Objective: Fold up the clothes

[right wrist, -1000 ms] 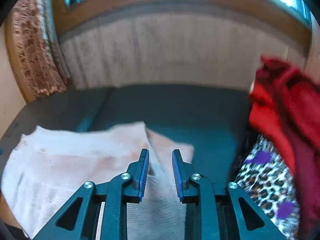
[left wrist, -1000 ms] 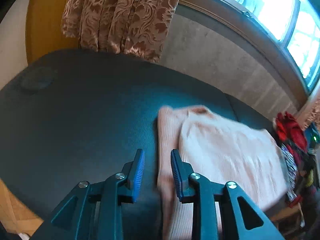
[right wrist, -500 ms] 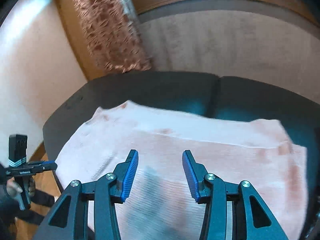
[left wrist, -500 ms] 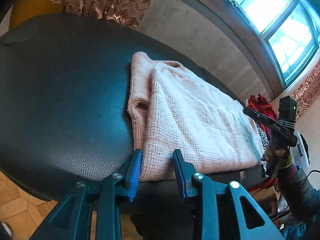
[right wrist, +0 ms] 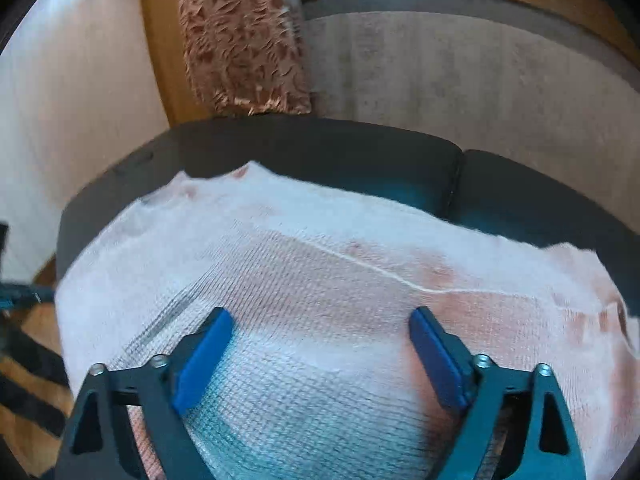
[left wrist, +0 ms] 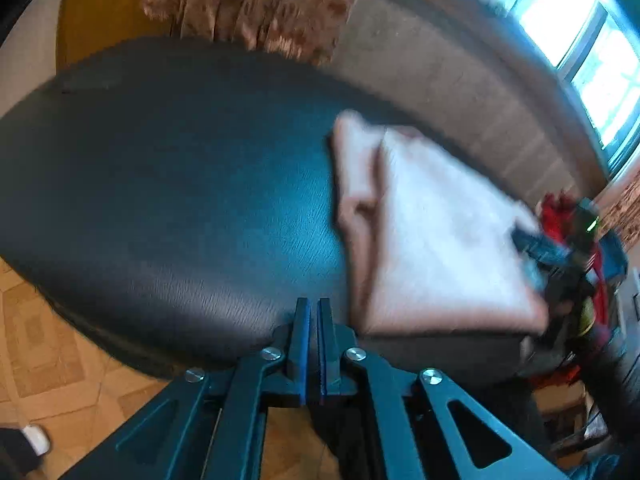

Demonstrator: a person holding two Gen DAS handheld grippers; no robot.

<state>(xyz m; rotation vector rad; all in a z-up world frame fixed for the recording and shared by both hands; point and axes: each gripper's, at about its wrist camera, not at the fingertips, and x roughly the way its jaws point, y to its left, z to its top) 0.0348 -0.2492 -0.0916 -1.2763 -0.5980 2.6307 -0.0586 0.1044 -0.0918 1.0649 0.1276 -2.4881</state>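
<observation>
A pink sweater lies folded on the dark leather sofa under a window. Left gripper jaws are pressed together, holding nothing; right gripper jaws are spread wide over the sweater.

Daylight pours through the window at far right, blown out to white glare. The sweater is smeared by motion blur in the left view, sharper near the right gripper. Fisheye bending curves every edge; corners go black.
</observation>
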